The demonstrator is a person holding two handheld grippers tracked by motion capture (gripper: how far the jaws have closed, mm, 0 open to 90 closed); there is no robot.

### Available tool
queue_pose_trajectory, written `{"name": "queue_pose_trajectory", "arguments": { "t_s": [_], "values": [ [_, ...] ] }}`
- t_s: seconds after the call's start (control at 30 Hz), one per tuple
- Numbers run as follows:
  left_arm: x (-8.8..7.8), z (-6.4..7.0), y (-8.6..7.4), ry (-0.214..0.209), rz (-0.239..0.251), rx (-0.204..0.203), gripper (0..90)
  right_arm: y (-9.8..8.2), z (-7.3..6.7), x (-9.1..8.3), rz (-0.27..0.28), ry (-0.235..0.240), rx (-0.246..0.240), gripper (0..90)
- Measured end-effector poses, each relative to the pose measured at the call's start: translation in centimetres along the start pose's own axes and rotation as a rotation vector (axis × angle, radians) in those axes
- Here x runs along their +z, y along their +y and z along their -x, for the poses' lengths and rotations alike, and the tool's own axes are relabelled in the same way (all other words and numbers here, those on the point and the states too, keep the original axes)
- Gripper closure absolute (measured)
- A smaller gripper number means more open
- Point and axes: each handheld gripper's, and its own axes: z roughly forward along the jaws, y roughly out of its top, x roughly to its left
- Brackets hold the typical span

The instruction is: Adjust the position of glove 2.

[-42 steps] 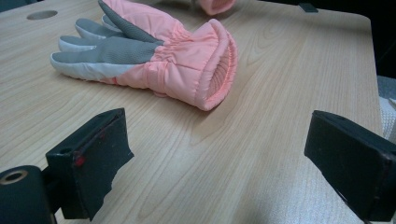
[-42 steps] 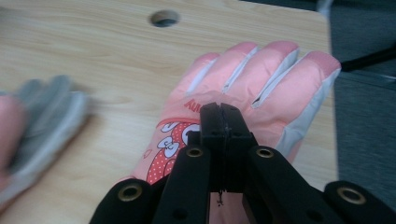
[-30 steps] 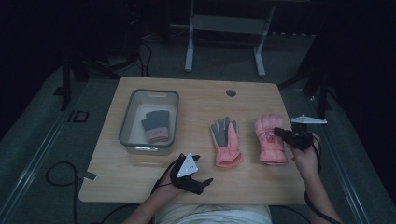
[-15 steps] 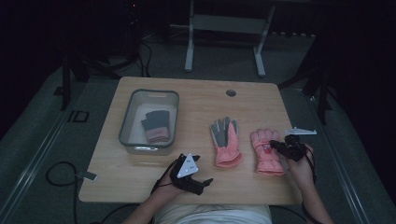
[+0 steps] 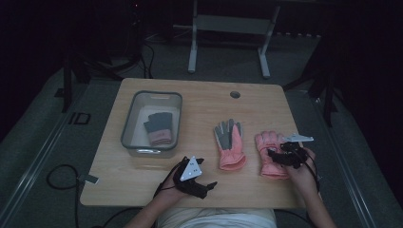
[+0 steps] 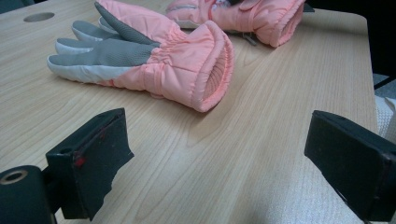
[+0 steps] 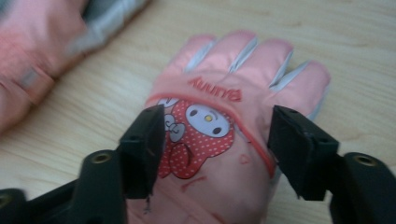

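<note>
Two pink gloves lie on the wooden table (image 5: 199,109). One rests palm-up, showing its grey palm (image 5: 230,145) (image 6: 154,60). The other lies back-up with a cartoon print (image 5: 268,159) (image 7: 219,116). My right gripper (image 5: 275,155) (image 7: 215,126) hovers low over the printed glove. Its jaws have just been opening, and they now stand apart on either side of the glove's back without pressing it. My left gripper (image 5: 209,189) (image 6: 219,158) rests near the front edge, aimed at the grey-palmed glove's cuff, open with only bare wood between its jaws.
A clear plastic bin (image 5: 130,137) stands at the left of the table and holds a grey and pink glove (image 5: 158,128). A round cable hole (image 5: 235,94) sits near the far edge. A metal stand (image 5: 228,28) stands on the floor behind the table.
The right gripper came down and toward the near edge with the printed glove, then its jaws parted and let go of it. The left gripper stayed where it was.
</note>
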Motion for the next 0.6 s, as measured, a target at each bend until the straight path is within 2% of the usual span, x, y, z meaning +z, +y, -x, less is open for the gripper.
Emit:
{"name": "queue_pose_trajectory", "arguments": {
  "t_s": [0.07,0.2,0.3,0.47,0.5,0.53,0.57,0.6],
  "values": [
    [0.1,0.0,0.0,0.000,-0.002,0.000,6.1,-0.2,-0.3,0.4,-0.018,-0.020,-0.022,33.3],
    [0.1,0.1,0.0,-0.001,-0.003,0.005,6.1,-0.3,-0.2,1.0,-0.038,-0.023,-0.017,36.1],
    [0.1,0.2,0.0,-0.003,-0.005,0.007,6.1,-0.5,-0.1,1.3,-0.057,-0.022,0.000,49.1],
    [0.1,0.2,0.0,-0.003,-0.002,0.006,6.1,-0.3,-0.4,1.3,-0.064,-0.035,-0.007,64.2],
    [0.1,0.2,0.0,-0.003,-0.002,0.006,6.1,-0.3,-0.4,1.3,-0.064,-0.035,-0.007,64.2],
    [0.1,0.2,0.0,-0.002,-0.002,0.004,6.1,-0.3,-0.7,1.3,-0.059,-0.038,-0.009,75.8],
    [0.1,0.2,0.0,-0.002,-0.002,0.004,6.1,-0.3,-0.7,1.3,-0.059,-0.038,-0.009,75.8],
    [0.1,0.1,0.0,0.000,-0.002,0.004,6.1,-0.2,-1.1,1.3,-0.059,-0.048,-0.019,81.3]
  ]
}}
